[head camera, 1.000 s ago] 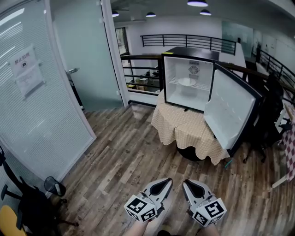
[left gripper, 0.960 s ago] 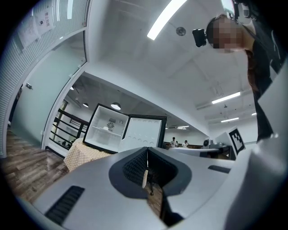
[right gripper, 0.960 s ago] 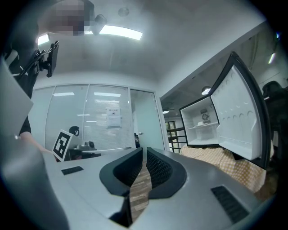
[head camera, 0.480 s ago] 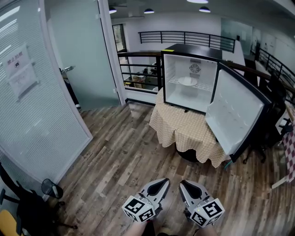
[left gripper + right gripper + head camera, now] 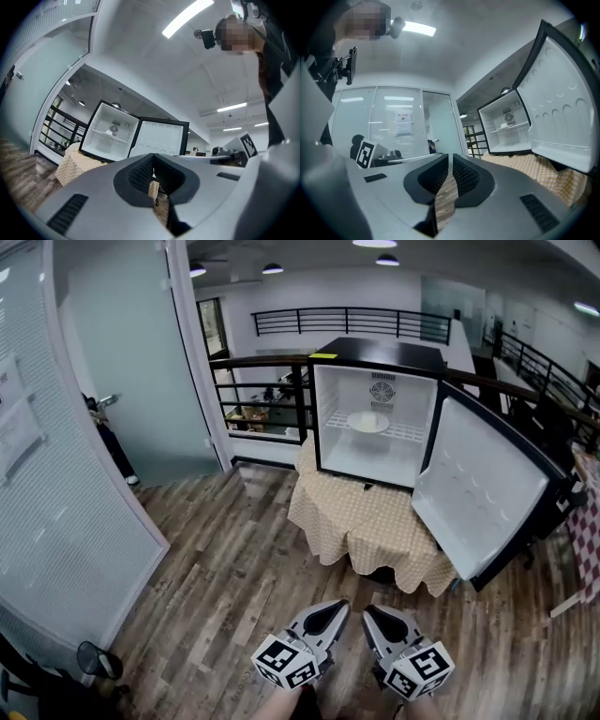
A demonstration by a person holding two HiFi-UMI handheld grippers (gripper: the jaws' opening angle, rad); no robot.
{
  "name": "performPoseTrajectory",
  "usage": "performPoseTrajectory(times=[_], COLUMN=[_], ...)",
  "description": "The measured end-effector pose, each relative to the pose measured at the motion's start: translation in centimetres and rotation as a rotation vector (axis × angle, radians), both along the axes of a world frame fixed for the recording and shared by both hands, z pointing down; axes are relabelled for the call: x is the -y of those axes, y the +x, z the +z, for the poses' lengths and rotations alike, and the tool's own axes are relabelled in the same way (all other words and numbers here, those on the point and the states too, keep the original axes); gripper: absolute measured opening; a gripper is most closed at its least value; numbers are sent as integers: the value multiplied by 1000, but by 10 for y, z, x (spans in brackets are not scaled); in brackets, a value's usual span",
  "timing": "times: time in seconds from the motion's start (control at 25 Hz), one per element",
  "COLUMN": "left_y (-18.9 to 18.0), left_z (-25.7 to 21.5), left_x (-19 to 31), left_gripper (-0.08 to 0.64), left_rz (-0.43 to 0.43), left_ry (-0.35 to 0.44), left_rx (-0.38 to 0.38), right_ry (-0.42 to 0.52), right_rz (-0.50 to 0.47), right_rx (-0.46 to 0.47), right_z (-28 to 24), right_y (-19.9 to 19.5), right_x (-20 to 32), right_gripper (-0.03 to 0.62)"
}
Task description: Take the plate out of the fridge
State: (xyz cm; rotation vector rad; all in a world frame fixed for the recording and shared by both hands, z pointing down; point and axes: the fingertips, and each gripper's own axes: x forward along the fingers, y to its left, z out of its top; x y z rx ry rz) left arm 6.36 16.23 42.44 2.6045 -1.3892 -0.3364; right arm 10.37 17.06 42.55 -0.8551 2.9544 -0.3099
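Plate (image 5: 367, 421) sits on the shelf (image 5: 405, 433) inside the open fridge (image 5: 377, 351), upper centre, atop the cloth-covered table (image 5: 361, 521). Left gripper (image 5: 339, 606) and right gripper (image 5: 369, 611) hover bottom centre, well away, jaws closed on nothing.

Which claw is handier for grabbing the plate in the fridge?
Left, marginally. Both the left gripper and right gripper are shut, side by side, far from the plate; the open fridge door juts out on the right.
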Motion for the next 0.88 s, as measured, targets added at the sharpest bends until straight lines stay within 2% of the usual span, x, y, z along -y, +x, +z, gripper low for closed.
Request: performPoseTrajectory(times=[0.4,0.88], left_y=[-52,-97], left_z=[-6,-4], left_x=[83,151], left_gripper=[9,9], left_rz=[76,197], left_ry=[-8,-1], left_rx=[9,32], right_ry=[-11,-50], right_rz=[64,183], right_rx=[-1,27], right_z=[-4,4], right_y=[-57,-107], right_x=[77,147], right_gripper=[49,49])
